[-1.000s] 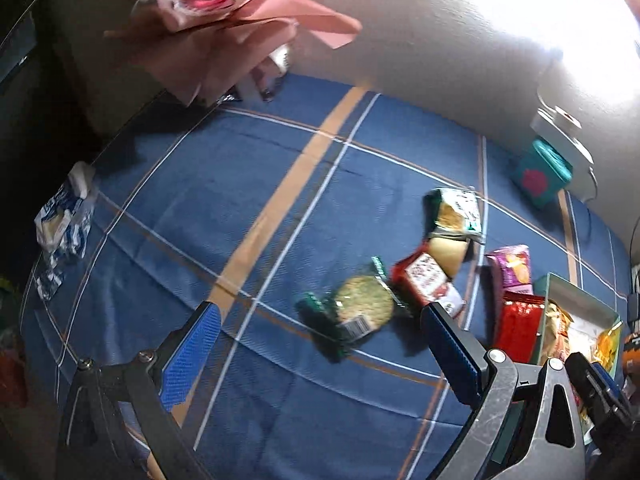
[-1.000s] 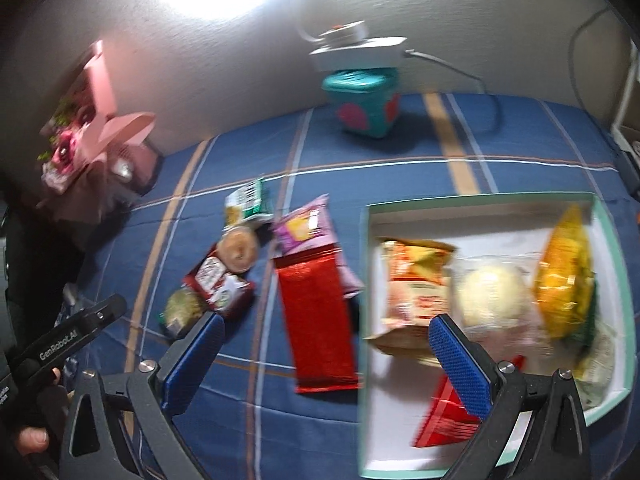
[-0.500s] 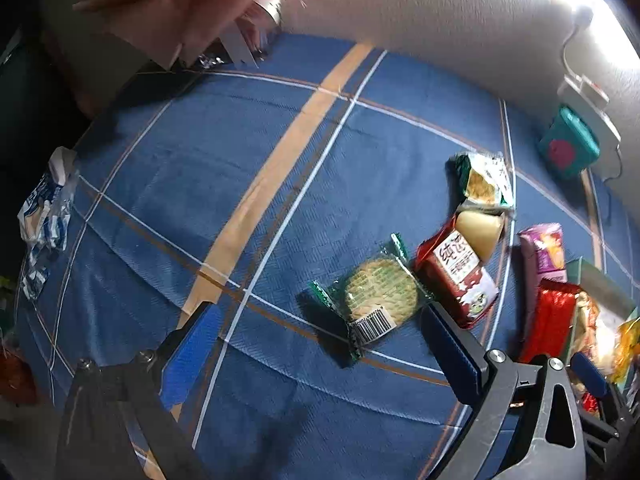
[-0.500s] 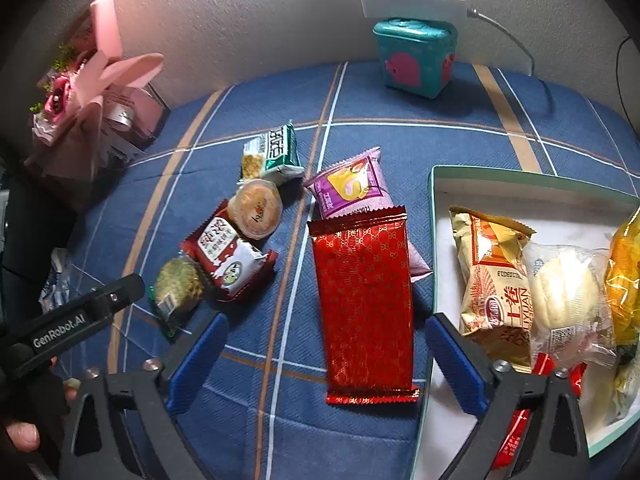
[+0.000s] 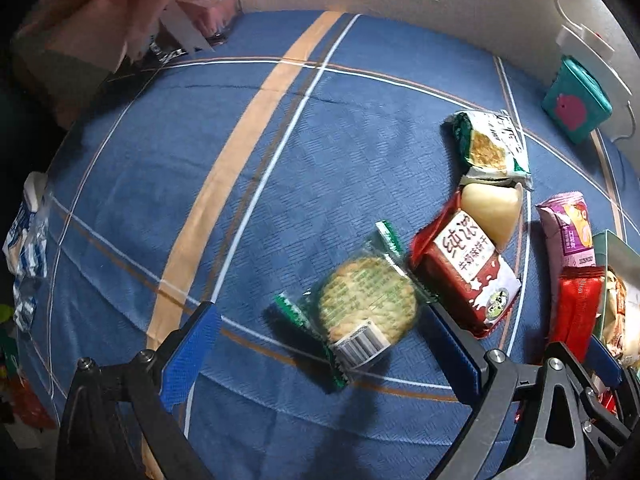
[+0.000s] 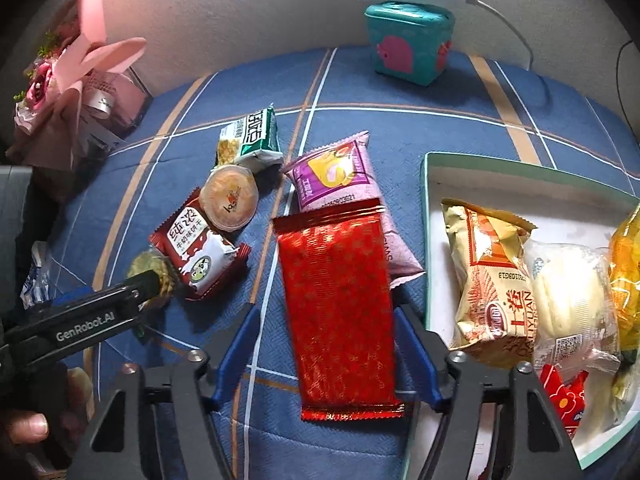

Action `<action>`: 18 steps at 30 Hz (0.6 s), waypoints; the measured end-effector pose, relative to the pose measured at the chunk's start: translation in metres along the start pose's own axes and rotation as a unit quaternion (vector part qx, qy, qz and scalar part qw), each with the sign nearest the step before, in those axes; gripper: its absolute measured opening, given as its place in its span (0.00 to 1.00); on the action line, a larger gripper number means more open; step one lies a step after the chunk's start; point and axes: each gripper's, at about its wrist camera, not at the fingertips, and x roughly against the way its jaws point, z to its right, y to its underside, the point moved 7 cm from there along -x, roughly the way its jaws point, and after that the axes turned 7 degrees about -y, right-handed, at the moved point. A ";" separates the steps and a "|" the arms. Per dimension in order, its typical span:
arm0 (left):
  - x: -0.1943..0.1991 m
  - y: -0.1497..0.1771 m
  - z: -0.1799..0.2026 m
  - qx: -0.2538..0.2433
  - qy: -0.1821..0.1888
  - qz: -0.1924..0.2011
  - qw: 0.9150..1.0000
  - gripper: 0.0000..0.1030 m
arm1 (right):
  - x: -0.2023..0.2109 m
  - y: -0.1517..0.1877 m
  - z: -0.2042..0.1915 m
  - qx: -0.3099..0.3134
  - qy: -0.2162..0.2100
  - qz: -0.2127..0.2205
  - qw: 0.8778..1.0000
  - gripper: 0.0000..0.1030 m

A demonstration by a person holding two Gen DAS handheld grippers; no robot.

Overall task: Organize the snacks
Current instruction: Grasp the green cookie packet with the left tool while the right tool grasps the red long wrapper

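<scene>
Right tongs (image 6: 326,354): jaws just been closing around the red foil packet (image 6: 336,300), pads beside its edges, contact unclear. Left tongs (image 5: 320,340): open over the round cracker packet (image 5: 362,304). Both packets lie on the blue worktop (image 5: 200,160); snack box (image 6: 520,176) to the right.

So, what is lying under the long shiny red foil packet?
Under the long shiny red foil packet lies the purple plastic snack packet: its top and right edge stick out. Its lower part is covered. Elsewhere only the blue checked cloth shows; anything else beneath is hidden.
</scene>
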 end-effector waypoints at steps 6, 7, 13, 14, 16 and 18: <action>-0.002 -0.001 0.010 -0.018 0.009 0.000 1.000 0.88 | -0.009 0.005 -0.008 0.008 -0.012 -0.018 1.000 0.64; -0.001 0.000 0.012 -0.020 0.014 0.000 1.000 0.82 | -0.011 0.006 -0.010 0.012 -0.013 -0.022 1.000 0.64; -0.002 0.000 0.018 -0.033 0.010 0.002 0.999 0.72 | -0.025 0.013 -0.021 0.042 0.011 -0.046 0.998 0.64; -0.002 -0.001 0.019 -0.033 0.010 0.003 0.999 0.72 | -0.026 0.014 -0.022 0.050 0.018 -0.048 0.997 0.64; -0.002 0.000 0.020 -0.030 0.008 0.005 0.999 0.72 | -0.028 0.015 -0.025 0.063 0.030 -0.049 0.996 0.64; -0.002 0.000 0.020 -0.027 0.010 0.006 1.000 0.72 | -0.029 0.016 -0.026 0.072 0.037 -0.051 0.995 0.64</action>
